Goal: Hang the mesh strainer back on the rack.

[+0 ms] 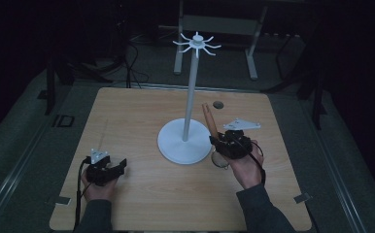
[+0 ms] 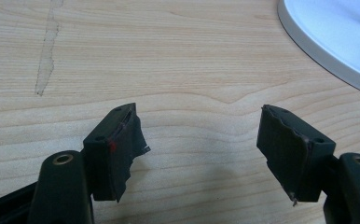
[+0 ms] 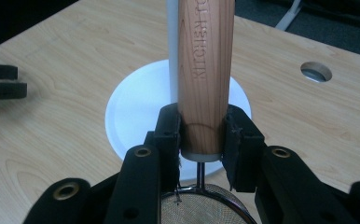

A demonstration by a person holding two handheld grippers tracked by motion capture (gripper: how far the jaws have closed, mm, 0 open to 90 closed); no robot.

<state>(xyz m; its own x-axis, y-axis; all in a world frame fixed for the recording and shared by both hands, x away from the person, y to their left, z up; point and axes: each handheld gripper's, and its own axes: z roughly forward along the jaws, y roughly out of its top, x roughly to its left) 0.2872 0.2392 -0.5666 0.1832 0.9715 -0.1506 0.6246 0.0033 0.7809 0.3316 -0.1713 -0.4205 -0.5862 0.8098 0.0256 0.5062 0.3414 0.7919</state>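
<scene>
A light wooden desk [image 1: 142,194] carries a white stand [image 1: 184,141], its round base set right of centre; a cable hole [image 1: 218,104] sits near the far edge.

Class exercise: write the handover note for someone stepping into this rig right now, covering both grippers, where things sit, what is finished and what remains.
Right gripper: shut on the strainer's wooden handle, mesh toward the hand, beside the white stand's base.
Left gripper: open, holds nothing, low over the table.
Done: strainer gripped.
Left, probably: hang it on a hook atop the stand.
</scene>
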